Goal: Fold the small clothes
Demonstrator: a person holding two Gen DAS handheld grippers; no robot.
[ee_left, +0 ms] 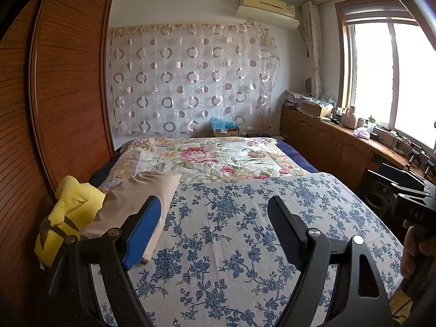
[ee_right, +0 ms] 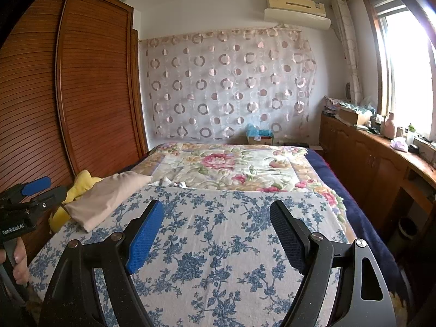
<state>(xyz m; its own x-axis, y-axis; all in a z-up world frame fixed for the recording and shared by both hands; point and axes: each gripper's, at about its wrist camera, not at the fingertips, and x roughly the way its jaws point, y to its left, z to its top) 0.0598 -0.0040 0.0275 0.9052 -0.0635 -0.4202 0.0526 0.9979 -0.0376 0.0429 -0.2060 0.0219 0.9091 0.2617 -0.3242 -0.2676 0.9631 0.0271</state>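
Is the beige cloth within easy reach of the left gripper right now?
Probably yes: the left gripper is open, the beige cloth lies just beside its blue finger on the bed, nothing between.

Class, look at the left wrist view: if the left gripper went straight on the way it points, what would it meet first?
Most likely the blue-flowered white bedsheet: the open left gripper tilts slightly down over it with nothing between its fingers. The folded beige cloth lies just left of that line; depth is hard to judge.
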